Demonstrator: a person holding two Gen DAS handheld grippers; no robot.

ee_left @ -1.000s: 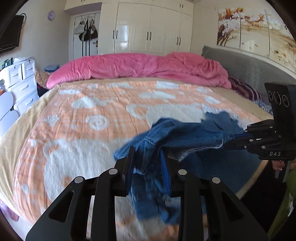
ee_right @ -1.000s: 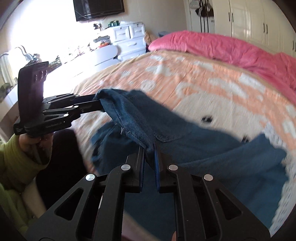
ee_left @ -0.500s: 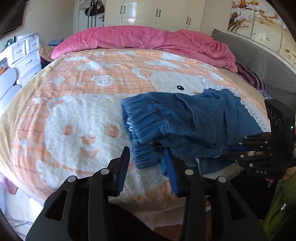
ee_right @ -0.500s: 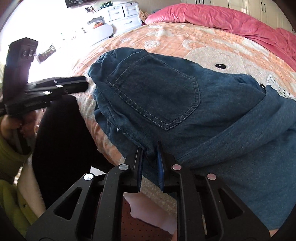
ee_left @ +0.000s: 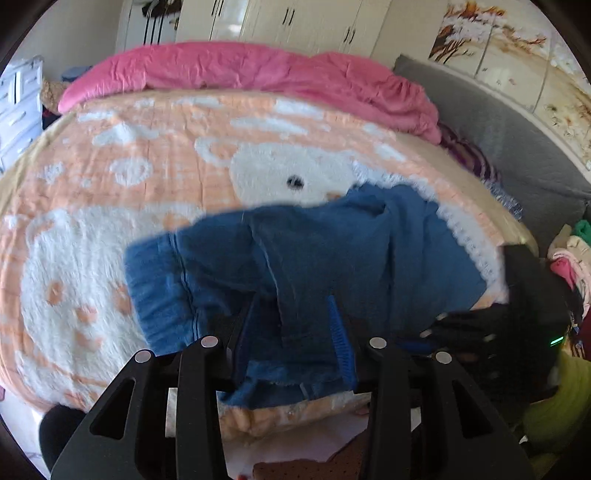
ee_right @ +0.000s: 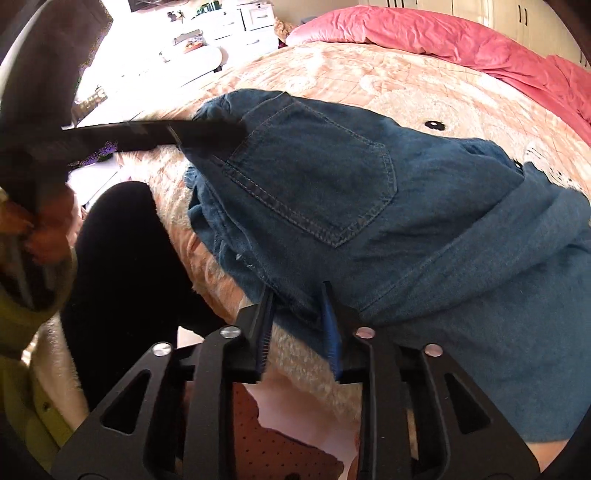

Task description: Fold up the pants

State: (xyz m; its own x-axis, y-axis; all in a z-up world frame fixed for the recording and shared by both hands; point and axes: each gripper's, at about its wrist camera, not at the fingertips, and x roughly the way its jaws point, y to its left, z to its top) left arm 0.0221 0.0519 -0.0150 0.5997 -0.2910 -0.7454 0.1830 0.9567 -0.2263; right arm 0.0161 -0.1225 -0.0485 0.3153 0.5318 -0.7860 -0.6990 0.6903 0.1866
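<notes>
The pants (ee_left: 295, 258), blue denim, lie folded over themselves near the front edge of the bed, on the peach and white blanket (ee_left: 110, 206) with its bear pattern. In my right view (ee_right: 314, 177) a back pocket faces up, and one leg runs off toward the right under a folded layer.

My left gripper (ee_left: 291, 332) has its jaws parted, with the waist end of the denim lying between them; the pads stand clear of the cloth on both sides, so I am not gripping it. This view is blurred, so finer detail of the hem is lost.

My right gripper (ee_right: 297, 321) is opening its jaws. The lower edge of the pants sits between the fingertips, but a gap shows on each side of the cloth, so it is released there.

From the right view, my left gripper (ee_right: 207, 134) reaches in from the left over the waistband corner, held by my hand (ee_right: 44, 229) in a yellow-green sleeve (ee_right: 22, 325).

A rumpled pink duvet (ee_left: 258, 74) lies along the far side of the bed, before white wardrobes (ee_left: 280, 18).
</notes>
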